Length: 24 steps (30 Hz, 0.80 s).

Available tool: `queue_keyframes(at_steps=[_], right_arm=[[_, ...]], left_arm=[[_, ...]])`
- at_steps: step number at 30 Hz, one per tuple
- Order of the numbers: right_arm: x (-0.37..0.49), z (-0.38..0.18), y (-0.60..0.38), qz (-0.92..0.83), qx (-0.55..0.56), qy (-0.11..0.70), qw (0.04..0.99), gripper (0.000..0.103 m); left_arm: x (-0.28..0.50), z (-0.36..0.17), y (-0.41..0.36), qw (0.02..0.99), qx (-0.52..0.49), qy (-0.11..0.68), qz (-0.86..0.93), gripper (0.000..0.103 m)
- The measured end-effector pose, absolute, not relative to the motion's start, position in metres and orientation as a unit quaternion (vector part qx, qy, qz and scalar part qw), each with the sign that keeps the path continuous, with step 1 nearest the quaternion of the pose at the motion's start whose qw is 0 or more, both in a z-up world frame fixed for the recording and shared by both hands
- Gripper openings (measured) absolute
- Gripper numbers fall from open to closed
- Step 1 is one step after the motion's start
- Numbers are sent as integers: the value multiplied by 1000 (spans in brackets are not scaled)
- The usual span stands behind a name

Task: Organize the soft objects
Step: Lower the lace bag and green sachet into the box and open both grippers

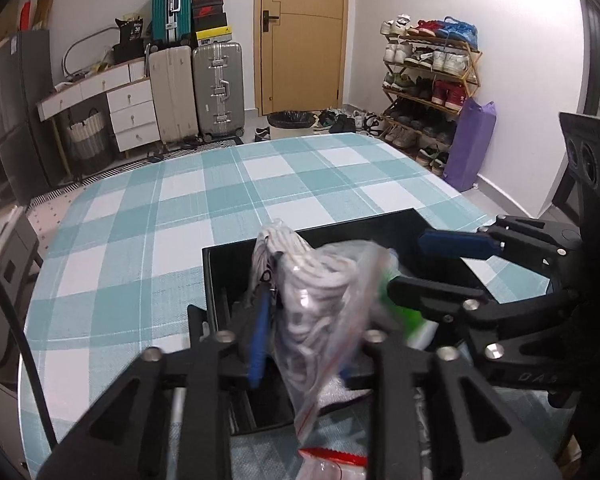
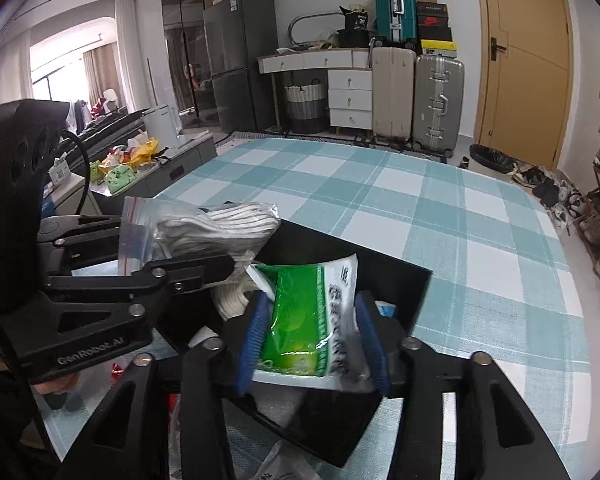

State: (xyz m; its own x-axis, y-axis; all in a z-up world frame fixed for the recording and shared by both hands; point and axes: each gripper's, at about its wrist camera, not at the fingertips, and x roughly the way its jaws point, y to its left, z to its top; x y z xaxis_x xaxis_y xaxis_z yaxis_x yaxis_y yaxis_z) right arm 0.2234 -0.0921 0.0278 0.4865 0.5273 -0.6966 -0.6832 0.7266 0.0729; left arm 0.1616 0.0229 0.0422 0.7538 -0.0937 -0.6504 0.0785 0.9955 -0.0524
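A clear zip bag of white striped fabric (image 1: 316, 296) hangs blurred between the fingers of my left gripper (image 1: 304, 324), above the open black box (image 1: 340, 226). The blue pads stand apart and do not squeeze the bag. In the right wrist view a green-and-white packet (image 2: 300, 320) sits between the blue pads of my right gripper (image 2: 312, 332), over the same black box (image 2: 400, 292); the jaws are parted and the packet lies loosely in the gap. The right gripper (image 1: 420, 268) also shows from the side in the left wrist view.
The box rests on a table with a teal-and-white checked cloth (image 2: 440, 216). White and blue items lie inside the box. Another zip bag with a red strip (image 1: 332, 456) lies near the table's front edge. Suitcases (image 1: 216, 88), a door and a shoe rack (image 1: 428, 80) stand beyond.
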Motion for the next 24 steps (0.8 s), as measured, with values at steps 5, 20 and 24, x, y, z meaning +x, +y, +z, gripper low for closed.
queue_keyframes(at_steps=[5, 20, 24], right_arm=[[213, 41, -112, 349, -104, 344, 866, 83], [181, 43, -160, 321, -77, 348, 878, 102], [172, 41, -162, 327, -73, 354, 873, 102]], left_arm=[[151, 51, 23, 937, -1, 345, -48, 62], [109, 60, 40, 948, -37, 317, -21, 103], [95, 60, 40, 949, -34, 312, -14, 103]])
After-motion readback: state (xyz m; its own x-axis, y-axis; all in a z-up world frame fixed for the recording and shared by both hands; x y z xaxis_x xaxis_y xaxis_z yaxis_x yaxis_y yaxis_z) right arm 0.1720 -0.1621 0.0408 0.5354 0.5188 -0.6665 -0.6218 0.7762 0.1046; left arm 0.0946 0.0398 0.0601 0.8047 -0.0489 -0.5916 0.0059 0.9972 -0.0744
